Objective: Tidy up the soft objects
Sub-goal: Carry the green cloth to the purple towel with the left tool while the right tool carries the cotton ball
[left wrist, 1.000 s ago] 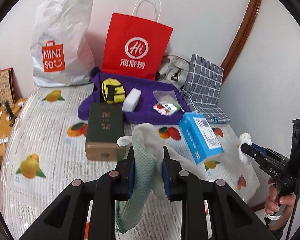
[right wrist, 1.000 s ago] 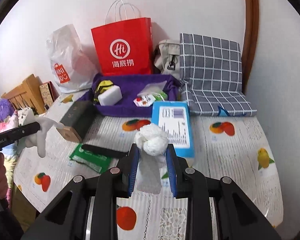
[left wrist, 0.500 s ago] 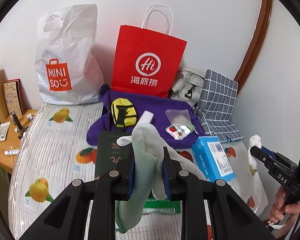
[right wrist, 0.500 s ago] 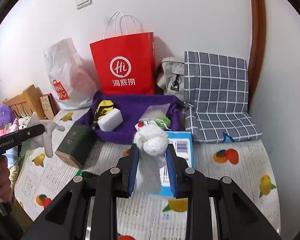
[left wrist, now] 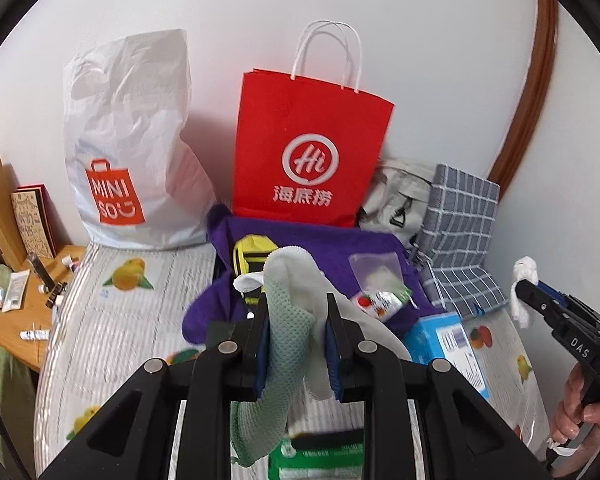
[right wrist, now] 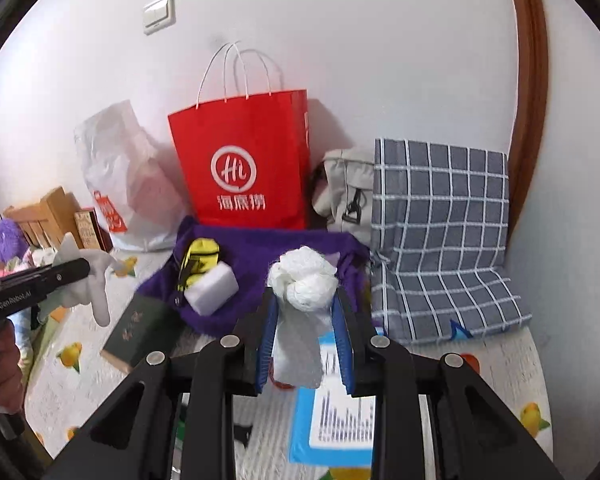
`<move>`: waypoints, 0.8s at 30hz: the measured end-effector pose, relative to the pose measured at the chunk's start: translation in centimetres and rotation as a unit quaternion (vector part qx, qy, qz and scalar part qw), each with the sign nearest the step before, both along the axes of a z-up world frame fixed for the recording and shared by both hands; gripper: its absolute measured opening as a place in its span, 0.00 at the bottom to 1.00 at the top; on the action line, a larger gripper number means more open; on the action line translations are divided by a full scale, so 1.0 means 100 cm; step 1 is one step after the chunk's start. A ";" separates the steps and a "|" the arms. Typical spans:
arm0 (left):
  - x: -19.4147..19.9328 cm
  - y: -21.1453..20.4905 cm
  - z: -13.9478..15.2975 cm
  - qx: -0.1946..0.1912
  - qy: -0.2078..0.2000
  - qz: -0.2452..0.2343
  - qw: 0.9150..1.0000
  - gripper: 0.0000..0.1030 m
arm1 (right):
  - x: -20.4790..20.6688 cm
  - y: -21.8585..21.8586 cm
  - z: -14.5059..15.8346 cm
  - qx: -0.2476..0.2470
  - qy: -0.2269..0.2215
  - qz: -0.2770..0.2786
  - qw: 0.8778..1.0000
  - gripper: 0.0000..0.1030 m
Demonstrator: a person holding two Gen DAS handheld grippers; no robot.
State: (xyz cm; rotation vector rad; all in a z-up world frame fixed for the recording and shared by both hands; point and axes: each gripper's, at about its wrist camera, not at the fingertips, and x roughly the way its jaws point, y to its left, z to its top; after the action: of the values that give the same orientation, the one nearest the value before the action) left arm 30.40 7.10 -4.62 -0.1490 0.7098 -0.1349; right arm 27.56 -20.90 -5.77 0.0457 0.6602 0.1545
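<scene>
Jaws of left gripper (left wrist: 296,344) clamp mesh glove (left wrist: 288,320); right gripper (right wrist: 306,344) clamps knotted white cloth (right wrist: 303,280).

From my left cam, green packet (left wrist: 316,460) is blurred, cut off at bottom edge. Glove (left wrist: 296,320) hides most of yellow pouch (left wrist: 252,256). Blue box (right wrist: 340,412) label print unreadable.

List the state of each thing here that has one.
Left hand-held gripper: shut on the glove.
Right hand-held gripper: shut on the knotted white bag.
Red paper bag: upright against the wall.
Miniso bag: upright, crumpled.
Purple cloth: spread out, bearing small items.
</scene>
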 end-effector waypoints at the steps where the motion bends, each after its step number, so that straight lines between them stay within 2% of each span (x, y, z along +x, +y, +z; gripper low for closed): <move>1: 0.005 0.003 0.001 -0.001 -0.001 0.006 1.000 0.22 | 0.007 0.000 0.003 0.003 -0.002 0.002 1.000 0.27; 8: 0.038 0.014 0.015 0.003 -0.017 0.036 0.999 0.22 | 0.052 0.002 0.021 0.025 -0.007 0.017 1.000 0.27; 15: 0.081 0.006 0.013 0.007 -0.015 0.040 0.999 0.22 | 0.095 0.014 0.021 0.039 -0.006 0.036 0.999 0.27; 21: 0.117 -0.004 0.010 -0.004 -0.018 0.034 0.999 0.22 | 0.129 0.021 0.003 0.049 0.009 0.051 0.997 0.28; 24: 0.133 -0.010 -0.009 -0.013 -0.007 0.028 0.999 0.22 | 0.149 0.024 -0.022 0.036 0.046 0.055 0.997 0.28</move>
State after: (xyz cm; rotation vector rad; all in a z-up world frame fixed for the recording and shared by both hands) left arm 43.73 6.11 -5.50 -0.1927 0.6887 -0.0915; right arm 42.48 -18.55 -7.94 0.0867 0.7491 0.2840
